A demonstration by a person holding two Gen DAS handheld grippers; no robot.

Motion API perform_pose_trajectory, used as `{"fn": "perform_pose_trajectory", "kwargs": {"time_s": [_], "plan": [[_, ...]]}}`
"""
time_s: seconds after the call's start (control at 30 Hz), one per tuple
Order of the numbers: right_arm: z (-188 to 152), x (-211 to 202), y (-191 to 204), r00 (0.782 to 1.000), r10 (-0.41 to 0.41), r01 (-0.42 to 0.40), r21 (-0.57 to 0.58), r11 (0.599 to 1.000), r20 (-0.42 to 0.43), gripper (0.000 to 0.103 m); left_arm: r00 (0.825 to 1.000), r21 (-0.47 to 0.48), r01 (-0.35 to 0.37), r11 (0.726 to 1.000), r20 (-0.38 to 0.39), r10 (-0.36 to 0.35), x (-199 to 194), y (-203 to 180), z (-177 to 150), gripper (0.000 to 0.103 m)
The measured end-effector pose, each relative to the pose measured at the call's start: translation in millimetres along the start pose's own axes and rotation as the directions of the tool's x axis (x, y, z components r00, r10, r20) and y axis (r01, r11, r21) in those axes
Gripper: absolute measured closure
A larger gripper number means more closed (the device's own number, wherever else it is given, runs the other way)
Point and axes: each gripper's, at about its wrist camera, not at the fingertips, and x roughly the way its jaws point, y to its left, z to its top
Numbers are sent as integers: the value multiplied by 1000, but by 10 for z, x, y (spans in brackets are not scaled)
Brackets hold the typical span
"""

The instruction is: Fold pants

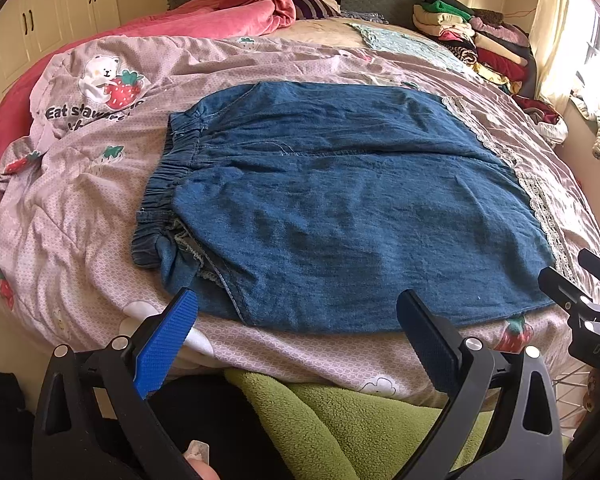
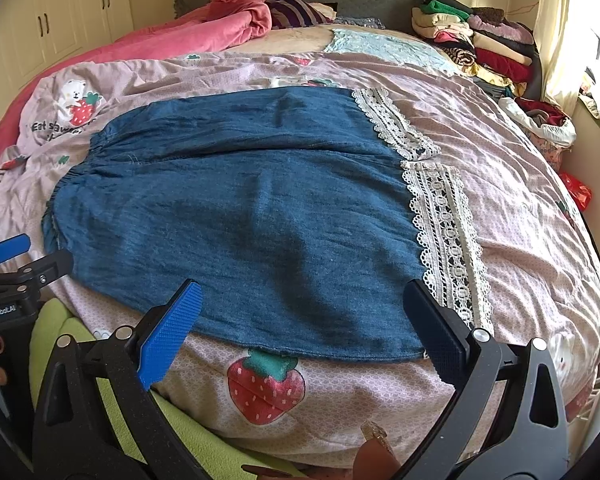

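Blue denim pants point(image 1: 340, 200) with white lace cuffs point(image 2: 444, 240) lie spread flat on a pink strawberry-print quilt point(image 2: 520, 200) covering the bed, elastic waistband point(image 1: 160, 184) to the left. The left gripper point(image 1: 298, 312) and right gripper point(image 2: 302, 300) hover at the pants' near edge, each with fingers wide apart, holding nothing.
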Motion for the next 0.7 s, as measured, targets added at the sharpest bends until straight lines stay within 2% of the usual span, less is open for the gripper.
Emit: {"fn": "perform_pose_trajectory", "kwargs": {"time_s": [0.7], "plan": [[246,95,222,998,59,-59,-36,998,17,8,1000,-53,-12,999,4,12,131,265,260,4]]}}
